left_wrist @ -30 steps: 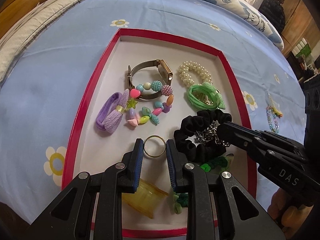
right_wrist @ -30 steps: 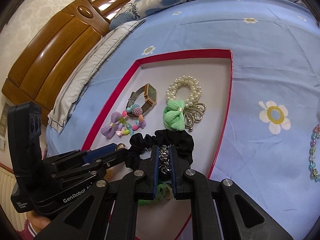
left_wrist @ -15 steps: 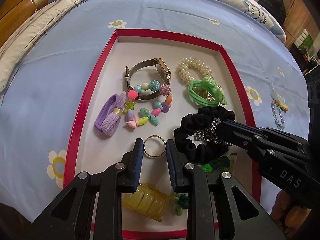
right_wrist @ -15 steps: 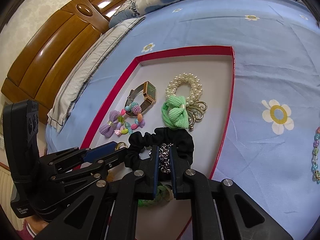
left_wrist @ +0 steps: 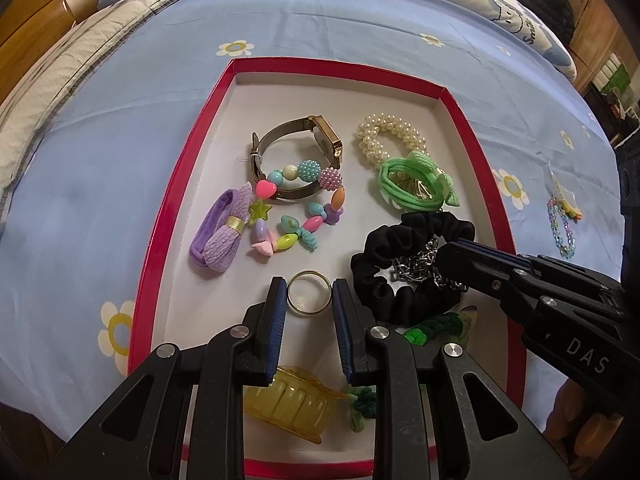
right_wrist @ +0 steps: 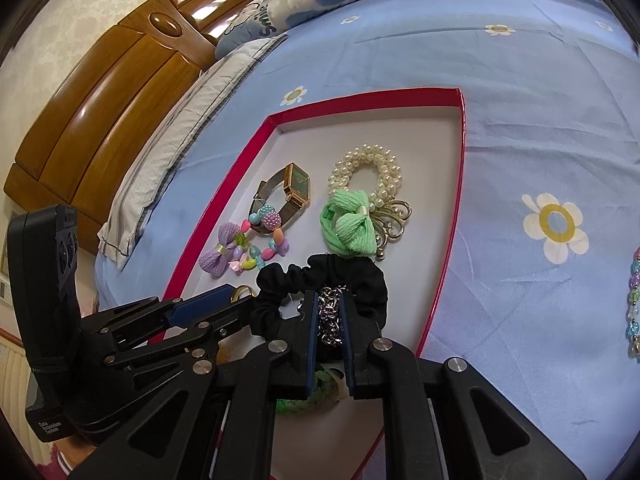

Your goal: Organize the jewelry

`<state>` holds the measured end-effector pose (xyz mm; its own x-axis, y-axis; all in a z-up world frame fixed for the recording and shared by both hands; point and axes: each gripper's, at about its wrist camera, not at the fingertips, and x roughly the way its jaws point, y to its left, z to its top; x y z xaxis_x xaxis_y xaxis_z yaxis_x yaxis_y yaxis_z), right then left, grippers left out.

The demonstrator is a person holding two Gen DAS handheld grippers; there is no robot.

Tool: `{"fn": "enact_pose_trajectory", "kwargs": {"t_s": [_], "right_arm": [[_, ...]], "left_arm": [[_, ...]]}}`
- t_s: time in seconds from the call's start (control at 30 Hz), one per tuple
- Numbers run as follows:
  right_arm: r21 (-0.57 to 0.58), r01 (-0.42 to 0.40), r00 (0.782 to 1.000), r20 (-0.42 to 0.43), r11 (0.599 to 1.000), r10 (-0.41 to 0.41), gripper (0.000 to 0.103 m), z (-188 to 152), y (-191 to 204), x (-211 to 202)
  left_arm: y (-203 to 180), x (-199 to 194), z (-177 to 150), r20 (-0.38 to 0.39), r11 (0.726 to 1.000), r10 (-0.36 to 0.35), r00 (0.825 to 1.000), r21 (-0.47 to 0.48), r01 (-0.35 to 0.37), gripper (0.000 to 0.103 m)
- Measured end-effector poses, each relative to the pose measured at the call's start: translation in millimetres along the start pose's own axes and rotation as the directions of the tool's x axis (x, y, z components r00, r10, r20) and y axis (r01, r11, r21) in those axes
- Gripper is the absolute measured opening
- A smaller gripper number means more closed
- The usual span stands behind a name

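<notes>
A red-rimmed tray (left_wrist: pixel 172 196) lies on the bed and holds the jewelry. My left gripper (left_wrist: pixel 309 289) is on a gold ring (left_wrist: pixel 309 297); its fingers sit on either side of the ring and touch it or nearly so. My right gripper (right_wrist: pixel 329 305) is shut on a silver chain (right_wrist: pixel 329 320) that lies on a black scrunchie (left_wrist: pixel 404 268). In the tray are a watch (left_wrist: pixel 304 152), a colourful bead bracelet (left_wrist: pixel 304 204), a purple bow tie (left_wrist: pixel 220 236), a pearl bracelet (left_wrist: pixel 390 136), a green bow (right_wrist: pixel 354 226) and a yellow hair claw (left_wrist: pixel 296 404).
A pastel bead bracelet (left_wrist: pixel 562 226) lies on the blue sheet right of the tray; it also shows in the right wrist view (right_wrist: pixel 634 300). A wooden headboard (right_wrist: pixel 100 92) and pillows (right_wrist: pixel 192 120) stand at the far left. A green braided item (left_wrist: pixel 436 326) lies below the scrunchie.
Both grippers have kept their holds. The views have shifted slightly, with the tray a little lower and nearer in the frames.
</notes>
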<state>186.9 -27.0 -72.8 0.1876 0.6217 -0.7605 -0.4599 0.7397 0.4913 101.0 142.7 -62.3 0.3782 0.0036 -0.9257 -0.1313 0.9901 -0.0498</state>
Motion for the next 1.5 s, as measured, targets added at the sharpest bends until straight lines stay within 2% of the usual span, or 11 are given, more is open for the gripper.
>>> {"fn": "enact_pose_trajectory", "kwargs": {"t_s": [0.27,0.47,0.5,0.57,0.7,0.77,0.97,1.1,1.17,1.27,1.5], "right_arm": [[0.01,-0.004,1.0,0.003,1.0,0.004,0.015,-0.8,-1.5,-2.6],[0.017,-0.004,1.0,0.009,1.0,0.003,0.017,-1.0,-0.7,-6.1],[0.018,-0.004,1.0,0.012,1.0,0.004,0.018,-0.8,-0.5,-7.3],[0.022,-0.007,1.0,0.018,1.0,0.007,0.028,-0.3,-0.8,-10.2],[0.025,-0.012,0.999,0.041,1.0,0.011,0.033,-0.4,0.1,-21.6],[0.032,-0.016,0.998,0.056,0.999,0.015,0.04,-1.0,0.0,-28.1],[0.049,-0.035,0.994,0.107,0.998,0.029,0.044,-5.7,-1.2,-50.4],[0.064,-0.06,0.989,0.141,0.996,0.051,0.045,-11.4,-2.5,-64.1],[0.067,-0.072,0.985,0.158,0.995,0.061,0.053,-14.8,-2.1,-70.6],[0.071,-0.094,0.98,0.182,0.993,0.08,0.056,-21.7,-0.3,-78.3],[0.071,-0.102,0.976,0.198,0.992,0.086,0.063,-39.0,1.6,-88.6]], "left_arm": [[0.0,-0.2,-0.6,-0.008,1.0,0.012,1.0,-0.004,-0.012,0.028],[4.8,-3.9,-1.8,-0.005,1.0,0.004,1.0,-0.022,-0.004,0.029],[5.9,-6.9,-1.9,0.001,1.0,-0.001,1.0,-0.027,0.001,0.031],[6.8,-12.5,-1.5,0.014,0.999,-0.007,1.0,-0.033,0.007,0.038],[9.7,-28.9,-1.8,0.052,0.999,-0.012,0.999,-0.045,0.015,0.048],[12.6,-37.3,-2.2,0.071,0.998,-0.026,0.997,-0.057,0.03,0.052],[21.8,-60.7,-10.7,0.11,0.993,-0.058,0.992,-0.099,0.069,0.074],[23.9,-76.1,-19.7,0.145,0.991,-0.07,0.987,-0.107,0.086,0.078],[24.0,-82.4,-24.6,0.164,0.99,-0.074,0.984,-0.109,0.092,0.08],[25.2,-87.8,-32.5,0.178,0.988,-0.07,0.982,-0.12,0.092,0.083],[29.6,-91.4,-52.6,0.168,0.989,-0.049,0.985,-0.131,0.071,0.084]]}}
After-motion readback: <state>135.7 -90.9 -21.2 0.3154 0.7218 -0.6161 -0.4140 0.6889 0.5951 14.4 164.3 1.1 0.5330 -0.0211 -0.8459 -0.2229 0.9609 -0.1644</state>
